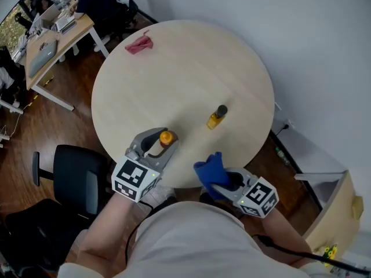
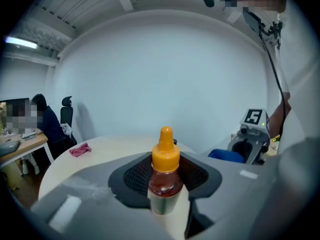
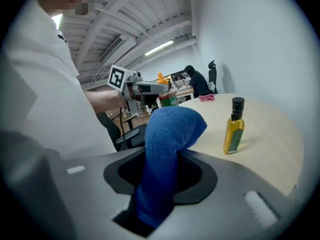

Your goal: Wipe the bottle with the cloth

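Note:
My left gripper (image 1: 156, 146) is shut on a small bottle (image 1: 164, 139) with an orange nozzle cap and reddish-brown contents, held upright over the table's near edge. The left gripper view shows the bottle (image 2: 164, 171) clamped between the jaws. Off the near edge, my right gripper (image 1: 225, 181) is shut on a blue cloth (image 1: 210, 168), which bulges up out of the jaws (image 3: 169, 139). Cloth and held bottle are apart. A yellow oil bottle (image 1: 217, 117) with a black cap stands on the table beyond both grippers, also in the right gripper view (image 3: 233, 126).
The round pale wooden table (image 1: 191, 62) has a crumpled pink cloth (image 1: 139, 43) at its far left. A black office chair (image 1: 75, 178) stands near left. A desk (image 1: 52, 45) with seated people lies beyond, and a white wall runs along the right.

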Demonstrator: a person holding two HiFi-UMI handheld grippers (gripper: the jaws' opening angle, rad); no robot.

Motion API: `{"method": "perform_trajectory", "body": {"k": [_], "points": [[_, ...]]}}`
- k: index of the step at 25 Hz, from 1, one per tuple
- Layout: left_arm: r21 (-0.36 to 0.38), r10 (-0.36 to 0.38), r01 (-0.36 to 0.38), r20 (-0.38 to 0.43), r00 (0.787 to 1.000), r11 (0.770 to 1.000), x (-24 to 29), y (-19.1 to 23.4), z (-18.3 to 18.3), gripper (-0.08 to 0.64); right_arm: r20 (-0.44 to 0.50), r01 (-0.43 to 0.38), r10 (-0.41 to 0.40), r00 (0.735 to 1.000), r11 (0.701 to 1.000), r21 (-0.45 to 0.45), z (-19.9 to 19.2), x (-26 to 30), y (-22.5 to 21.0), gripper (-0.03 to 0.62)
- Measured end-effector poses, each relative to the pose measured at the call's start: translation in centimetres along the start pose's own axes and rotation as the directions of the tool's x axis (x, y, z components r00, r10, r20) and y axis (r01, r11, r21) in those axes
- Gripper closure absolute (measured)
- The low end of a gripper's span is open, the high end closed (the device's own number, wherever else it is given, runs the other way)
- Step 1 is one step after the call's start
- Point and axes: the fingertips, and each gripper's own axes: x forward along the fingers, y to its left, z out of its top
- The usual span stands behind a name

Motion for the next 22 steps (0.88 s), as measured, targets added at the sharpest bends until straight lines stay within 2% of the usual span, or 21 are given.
{"method": "perform_trajectory", "body": {"k": [5, 8, 10, 16, 22], "points": [[-0.003, 0.036, -0.036, -0.019, 0.999, 0.999, 2.8, 2.5, -5.3, 0.397, 0.002, 0.127, -0.127, 0.992, 0.989, 0.074, -1.3, -2.6, 0.1, 0.436], [-0.019, 0.046, -0.047, -0.046, 0.998, 0.999, 3.9, 3.5, -7.9, 0.397, 0.006, 0.190, -0.192, 0.981, 0.974, 0.121, -1.6, -3.5, 0.9, 0.436], [-0.018, 0.049, -0.050, -0.033, 0.998, 0.999, 4.7, 4.2, -9.3, 0.397, 0.016, 0.233, -0.238, 0.971, 0.960, 0.157, -1.6, -4.1, 1.4, 0.436], [-0.006, 0.042, -0.042, -0.038, 0.998, 0.999, 5.6, 5.2, -12.2, 0.396, 0.020, 0.341, -0.353, 0.936, 0.916, 0.212, -1.4, -6.0, 3.6, 0.436], [0.022, 0.015, -0.015, -0.010, 1.000, 1.000, 5.7, 5.3, -12.9, 0.382, 0.027, 0.438, -0.464, 0.886, 0.853, 0.282, -2.1, -7.8, 7.2, 0.436]]}}
